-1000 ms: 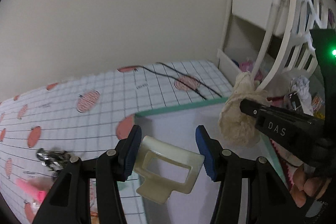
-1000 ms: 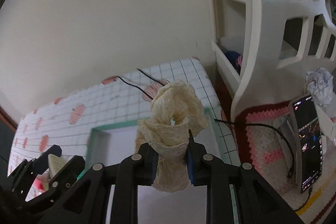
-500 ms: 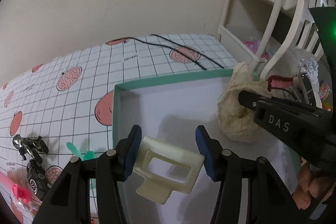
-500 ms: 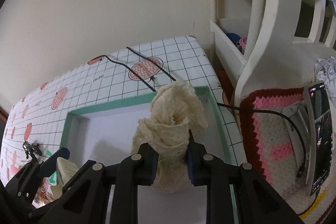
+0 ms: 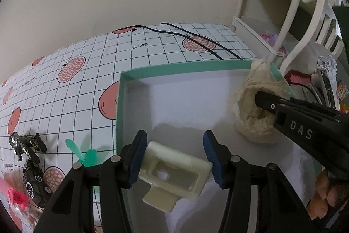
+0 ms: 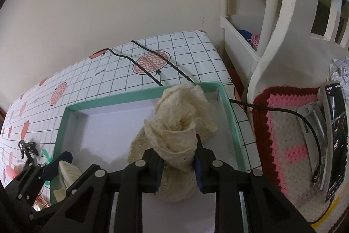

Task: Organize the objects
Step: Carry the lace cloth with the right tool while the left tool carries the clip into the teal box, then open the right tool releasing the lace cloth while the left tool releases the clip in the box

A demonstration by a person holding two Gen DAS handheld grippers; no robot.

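Observation:
A shallow box with a teal rim (image 5: 174, 71) and white floor lies on the gridded tablecloth; it also shows in the right wrist view (image 6: 122, 99). My left gripper (image 5: 174, 156) is shut on a cream plastic hair clip (image 5: 174, 174) low over the box's near left part. My right gripper (image 6: 177, 165) is shut on a cream lace scrunchie (image 6: 181, 123), which touches the box floor at the right side. From the left wrist view the scrunchie (image 5: 255, 110) sits by the box's right wall.
Left of the box lie a green plastic clip (image 5: 85, 154), dark metal clips (image 5: 26, 143) and a pink item (image 5: 15, 195). A black cable (image 5: 196, 38) crosses the cloth behind. A white rack (image 6: 272, 36), crocheted mat (image 6: 288, 128) and phone (image 6: 336, 128) stand right.
Both grippers have moved forward and down over the box with their loads. The scrunchie has come to rest on the box floor; the clip is lower.

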